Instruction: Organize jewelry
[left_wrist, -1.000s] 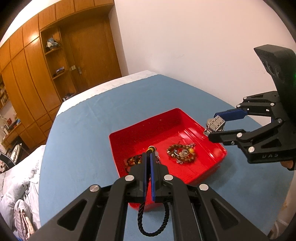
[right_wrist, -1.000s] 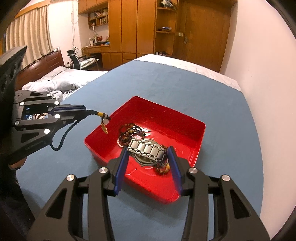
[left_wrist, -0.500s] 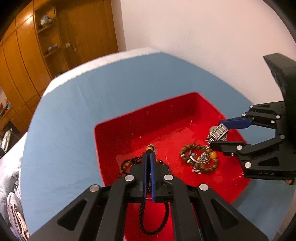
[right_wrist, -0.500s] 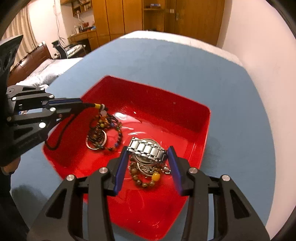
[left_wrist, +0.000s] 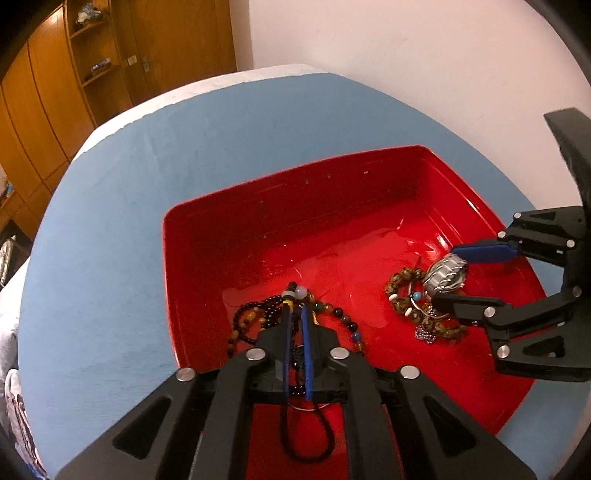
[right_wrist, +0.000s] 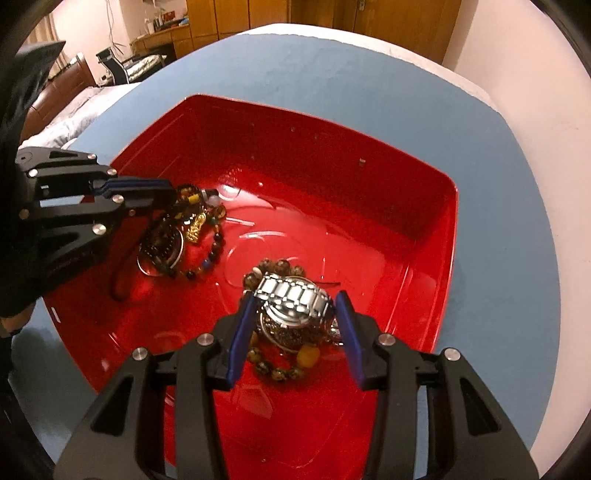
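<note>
A red tray (left_wrist: 332, 184) (right_wrist: 406, 177) sits on the blue table. My left gripper (left_wrist: 295, 314) (right_wrist: 166, 192) is shut on a black cord bracelet (left_wrist: 306, 439), low over a pile of dark bead bracelets (left_wrist: 255, 317) (right_wrist: 207, 254) in the tray's left part. My right gripper (right_wrist: 293, 306) (left_wrist: 447, 273) is shut on a silver metal watch (right_wrist: 291, 299) (left_wrist: 445, 273), just above a brown bead bracelet (left_wrist: 406, 284) (right_wrist: 280, 369) in the tray.
The blue tablecloth (left_wrist: 110, 221) (right_wrist: 498, 184) surrounds the tray. A white wall (left_wrist: 406, 55) is close behind the table. Wooden cupboards (left_wrist: 74, 74) stand at the back left, a bed (right_wrist: 66, 110) beyond the table's left side.
Both grippers have come down into the tray. The cord bracelet now hangs over the dark bead pile and the watch is right above the brown bead bracelet.
</note>
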